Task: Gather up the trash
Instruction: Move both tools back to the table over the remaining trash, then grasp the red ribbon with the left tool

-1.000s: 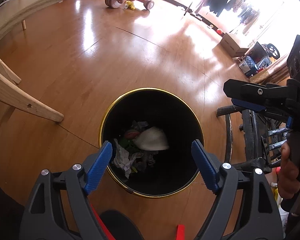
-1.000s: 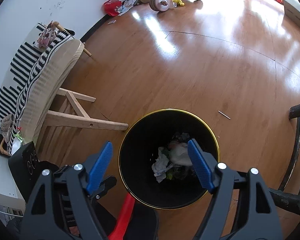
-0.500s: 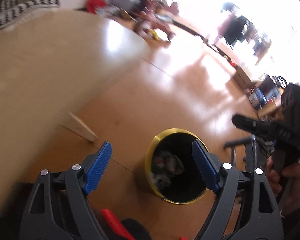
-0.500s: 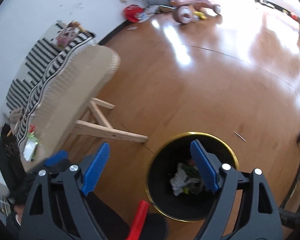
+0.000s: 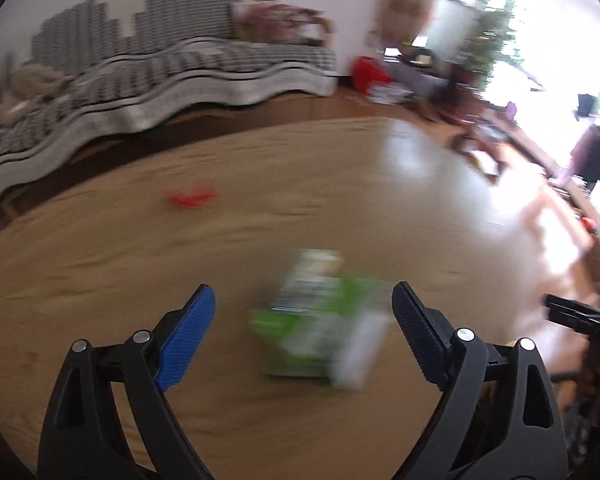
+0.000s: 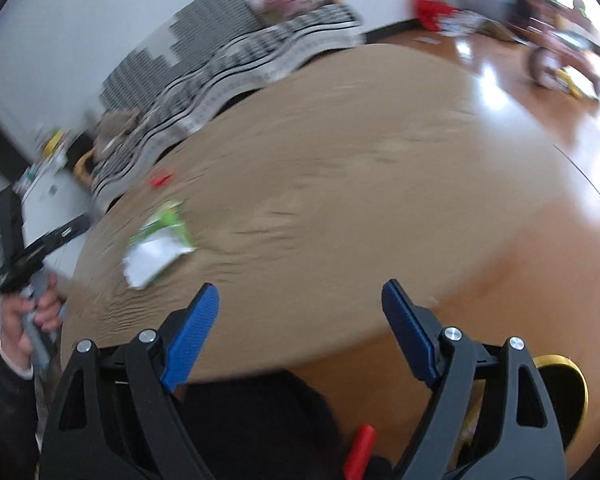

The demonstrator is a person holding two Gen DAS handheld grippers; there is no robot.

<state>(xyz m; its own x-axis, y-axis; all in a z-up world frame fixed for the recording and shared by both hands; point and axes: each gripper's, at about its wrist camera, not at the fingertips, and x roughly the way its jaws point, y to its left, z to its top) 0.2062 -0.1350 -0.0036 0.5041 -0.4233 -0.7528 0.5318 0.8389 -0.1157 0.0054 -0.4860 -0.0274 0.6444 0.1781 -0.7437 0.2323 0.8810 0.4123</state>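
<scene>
A green and white wrapper [image 5: 324, 320] lies on the round wooden table [image 5: 100, 264], blurred by motion. It sits just beyond and between the fingers of my open, empty left gripper [image 5: 304, 320]. The wrapper also shows in the right wrist view [image 6: 160, 240], left of my right gripper [image 6: 300, 320], which is open and empty over the table's near edge. A small red scrap [image 5: 190, 198] lies further back on the table; it also shows in the right wrist view [image 6: 161, 180]. The gold rim of the black bin [image 6: 564, 376] shows at lower right on the floor.
A striped sofa [image 5: 140, 64] stands behind the table against the wall. A pink ride-on toy [image 6: 556, 52] and red bag [image 6: 432, 8] sit on the wooden floor beyond. My left gripper [image 6: 40, 248] is seen in a hand at the table's left edge.
Both grippers have swung up from over the bin to the tabletop. The bin has dropped out of the left view; the green wrapper and red scrap have come into view.
</scene>
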